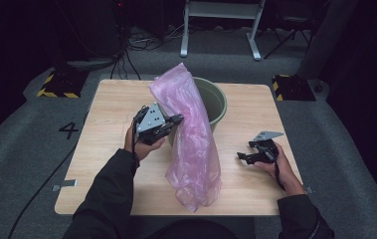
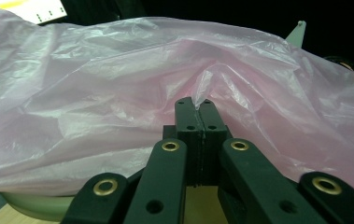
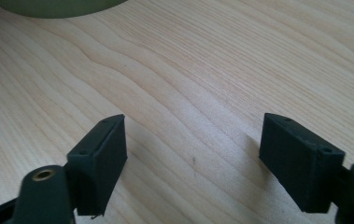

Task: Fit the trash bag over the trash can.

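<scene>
Right now I'm seeing left gripper with jaws pressing together, pinching fold of pink plastic bag. Bag is draping from green bucket rim down onto table, near front edge. Right gripper is resting low on table, well apart from bag, its jaws standing wide with nothing between them, bare wood showing beneath.

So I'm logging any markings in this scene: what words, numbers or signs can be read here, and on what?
"4": on the grey floor left of the table.
Yellow label past the pink bag, left gripper view: dark marks, too small to read.
Nothing readable elsewhere.
</scene>
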### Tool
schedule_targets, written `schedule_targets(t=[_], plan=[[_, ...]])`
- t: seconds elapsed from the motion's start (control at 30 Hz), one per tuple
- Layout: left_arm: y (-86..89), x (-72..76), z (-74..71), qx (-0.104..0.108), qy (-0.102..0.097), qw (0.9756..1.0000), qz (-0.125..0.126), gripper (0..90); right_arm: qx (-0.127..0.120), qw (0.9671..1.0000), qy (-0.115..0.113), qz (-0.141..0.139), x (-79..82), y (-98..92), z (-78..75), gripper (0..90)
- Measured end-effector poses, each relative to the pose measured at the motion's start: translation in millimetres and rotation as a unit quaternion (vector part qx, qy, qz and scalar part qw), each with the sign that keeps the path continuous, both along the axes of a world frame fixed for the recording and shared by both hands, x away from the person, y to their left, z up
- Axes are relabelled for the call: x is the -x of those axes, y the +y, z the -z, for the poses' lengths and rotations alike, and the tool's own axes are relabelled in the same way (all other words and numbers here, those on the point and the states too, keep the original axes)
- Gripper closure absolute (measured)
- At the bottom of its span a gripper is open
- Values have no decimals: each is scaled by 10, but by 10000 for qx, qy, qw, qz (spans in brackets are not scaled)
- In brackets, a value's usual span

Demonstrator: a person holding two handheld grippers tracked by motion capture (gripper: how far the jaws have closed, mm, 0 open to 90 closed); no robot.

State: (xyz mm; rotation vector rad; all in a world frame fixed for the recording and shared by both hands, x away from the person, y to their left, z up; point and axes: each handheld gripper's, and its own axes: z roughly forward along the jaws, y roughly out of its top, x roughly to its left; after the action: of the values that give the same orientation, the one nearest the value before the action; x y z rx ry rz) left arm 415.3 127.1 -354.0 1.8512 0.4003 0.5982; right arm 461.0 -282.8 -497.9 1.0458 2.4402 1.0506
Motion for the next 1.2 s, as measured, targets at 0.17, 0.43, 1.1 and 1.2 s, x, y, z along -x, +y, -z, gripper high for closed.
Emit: schedule_targets(t=[0.17, 0.43, 1.1, 1.2], plan=[[-15, -33, 5, -24, 32, 10000, 16, 896, -384, 9989, -246, 113, 20, -42, -166, 279], [-32, -91, 17, -60, 149, 9999, 14, 896, -732, 9929, -908, 238, 47, -51, -610, 282], [-96, -216, -18, -269, 404, 9988, -35, 895, -1167, 9788, -1680, -137, 38, 310, -1375, 287], [-109, -250, -34, -348, 461, 9983, -31, 894, -1216, 9760, -1787, -273, 47, 446, -1522, 291]])
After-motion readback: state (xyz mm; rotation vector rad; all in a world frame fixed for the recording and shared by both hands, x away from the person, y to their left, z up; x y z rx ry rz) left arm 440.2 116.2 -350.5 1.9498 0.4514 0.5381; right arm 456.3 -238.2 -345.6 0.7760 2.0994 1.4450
